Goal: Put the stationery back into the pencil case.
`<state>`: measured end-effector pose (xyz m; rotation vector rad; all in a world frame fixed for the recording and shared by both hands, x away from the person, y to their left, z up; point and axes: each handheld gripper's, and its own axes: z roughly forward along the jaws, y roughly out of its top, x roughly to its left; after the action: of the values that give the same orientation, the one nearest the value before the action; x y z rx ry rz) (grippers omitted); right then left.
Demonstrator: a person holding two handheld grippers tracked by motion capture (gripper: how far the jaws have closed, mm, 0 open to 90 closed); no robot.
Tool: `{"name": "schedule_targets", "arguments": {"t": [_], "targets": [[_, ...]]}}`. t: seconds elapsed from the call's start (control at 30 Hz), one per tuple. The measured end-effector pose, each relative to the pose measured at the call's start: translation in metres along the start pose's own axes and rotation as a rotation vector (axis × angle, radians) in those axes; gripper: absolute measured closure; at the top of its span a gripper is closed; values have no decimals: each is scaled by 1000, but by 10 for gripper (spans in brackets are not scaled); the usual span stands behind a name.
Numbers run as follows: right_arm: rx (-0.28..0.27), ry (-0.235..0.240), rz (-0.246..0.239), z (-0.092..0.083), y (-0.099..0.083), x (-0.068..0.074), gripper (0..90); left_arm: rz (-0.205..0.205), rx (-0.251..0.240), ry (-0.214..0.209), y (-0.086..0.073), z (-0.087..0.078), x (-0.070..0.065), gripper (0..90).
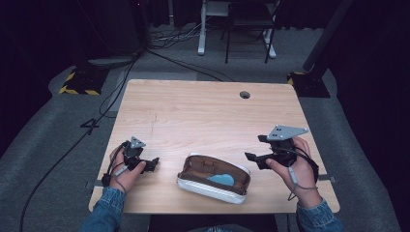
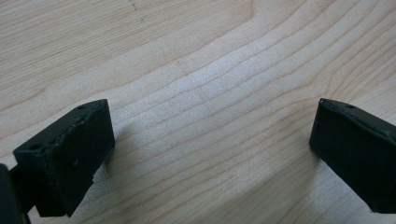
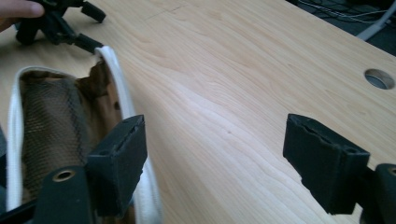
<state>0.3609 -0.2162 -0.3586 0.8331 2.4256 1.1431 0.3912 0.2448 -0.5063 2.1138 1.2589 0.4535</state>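
Note:
An open pouch [image 1: 213,178] with a white edge and brown lining lies near the table's front edge, and a light blue item [image 1: 222,180] rests inside it. My left gripper [image 1: 152,164] sits low on the wood just left of the pouch; its jaws [image 2: 210,140] stand wide apart over bare wood with nothing between them. My right gripper [image 1: 255,147] hovers to the right of the pouch, open and empty [image 3: 224,158]. In the right gripper view the pouch [image 3: 56,121] lies beside the left jaw, showing its mesh lining, with the left gripper [image 3: 60,23] beyond it.
The wooden table [image 1: 203,111] has a round cable hole [image 1: 244,94] at the back right, also visible as the hole [image 3: 379,78]. Behind the table stand furniture legs [image 1: 227,29], floor cables [image 1: 116,92] and a yellow-and-black striped base [image 1: 77,84].

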Motion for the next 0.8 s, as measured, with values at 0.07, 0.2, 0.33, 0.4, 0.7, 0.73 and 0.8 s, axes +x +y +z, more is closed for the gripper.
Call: {"name": "schedule_targets", "arguments": {"t": [0.07, 0.2, 0.33, 0.4, 0.7, 0.73, 0.8], "targets": [[-1, -15, 16, -1, -3, -6, 221, 2, 1, 0, 0, 0, 0, 3], [5, -51, 48, -4, -10, -20, 210, 3, 3, -2, 0, 0, 0, 3], [14, -83, 83, -5, -19, -35, 201, 3, 3, -2, 0, 0, 0, 3], [20, -95, 103, -5, -23, -42, 195, 2, 1, 0, 0, 0, 0, 3], [36, -147, 167, -1, -46, -71, 185, 5, 4, -1, 2, 1, 0, 2], [39, -152, 173, 0, -49, -74, 185, 7, 2, 0, 2, 1, 0, 2], [47, -164, 186, 2, -54, -79, 184, 4, 2, -2, 2, 1, 0, 2]]}}
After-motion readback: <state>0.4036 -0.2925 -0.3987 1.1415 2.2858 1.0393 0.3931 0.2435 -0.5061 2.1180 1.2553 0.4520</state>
